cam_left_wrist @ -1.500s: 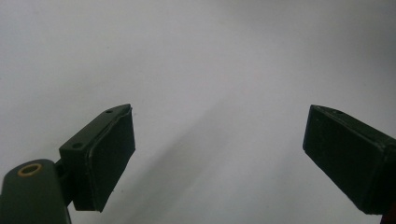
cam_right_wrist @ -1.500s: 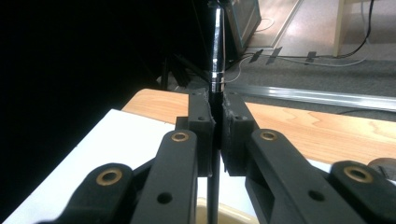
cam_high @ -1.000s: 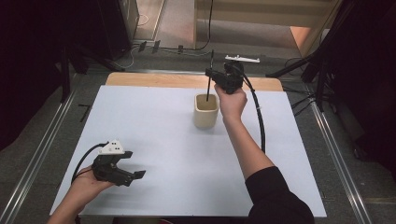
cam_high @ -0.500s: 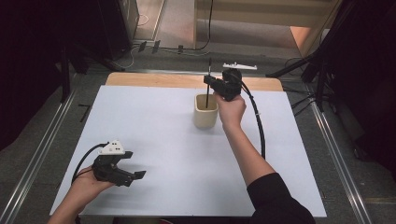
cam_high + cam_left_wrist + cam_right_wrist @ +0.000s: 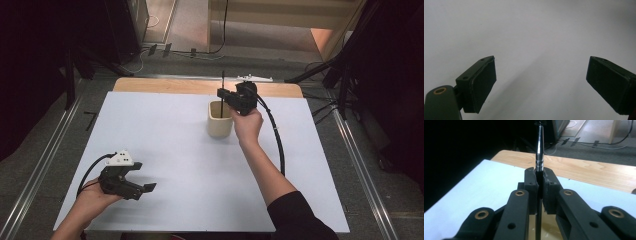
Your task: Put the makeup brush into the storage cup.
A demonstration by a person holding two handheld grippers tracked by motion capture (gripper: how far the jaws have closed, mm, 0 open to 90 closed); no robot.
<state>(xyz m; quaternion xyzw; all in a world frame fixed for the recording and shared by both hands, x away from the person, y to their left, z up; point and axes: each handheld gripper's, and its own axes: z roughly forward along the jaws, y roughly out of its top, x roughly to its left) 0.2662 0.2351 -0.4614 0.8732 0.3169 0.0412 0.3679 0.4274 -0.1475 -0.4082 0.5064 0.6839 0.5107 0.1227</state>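
From above we see our right gripper (image 5: 223, 95) at twelve o'clock clamping an upright black rod (image 5: 222, 84) over the cream cup (image 5: 220, 125), our left gripper (image 5: 142, 186) at seven o'clock, its own view showing jaws wide, and the right's view showing jaws pinching the rod (image 5: 539, 150).

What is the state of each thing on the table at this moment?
Left tongs: open, holding nothing, low over the white table.
Right tongs: shut on the pen.
Pen: upright, lower end inside the cup.
Cup: upright on the table.
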